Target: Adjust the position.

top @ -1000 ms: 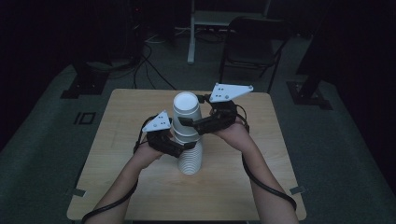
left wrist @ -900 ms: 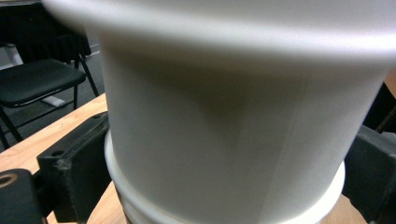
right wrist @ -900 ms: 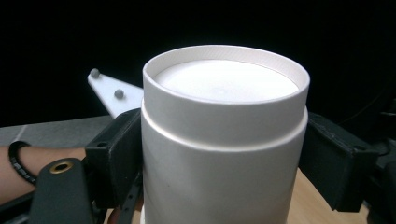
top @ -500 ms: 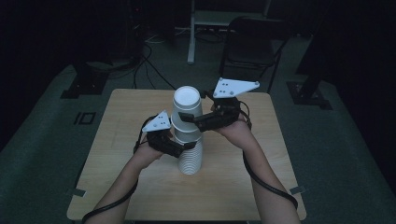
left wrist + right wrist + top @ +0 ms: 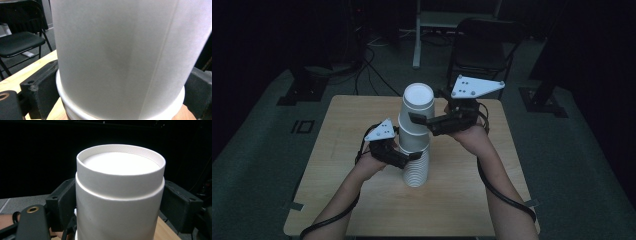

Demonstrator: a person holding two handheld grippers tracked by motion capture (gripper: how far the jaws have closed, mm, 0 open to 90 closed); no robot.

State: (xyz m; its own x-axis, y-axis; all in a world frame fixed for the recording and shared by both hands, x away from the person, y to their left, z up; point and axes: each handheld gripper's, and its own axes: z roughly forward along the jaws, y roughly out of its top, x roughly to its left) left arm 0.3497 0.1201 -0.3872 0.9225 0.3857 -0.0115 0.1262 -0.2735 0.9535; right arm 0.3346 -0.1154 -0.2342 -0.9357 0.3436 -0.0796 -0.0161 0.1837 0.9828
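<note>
Stack of cups: white paper, matt, with a faint vertical seam. Table: pale wood, smooth, low sheen. Gripper jaws: black matt plastic. Plate on the right gripper: grey, flat, matt. Chair: black seat, slightly glossy.

Both hand-held grippers clamped, right higher

text: none legible | labels: none | numbers: none | signs: none
</note>
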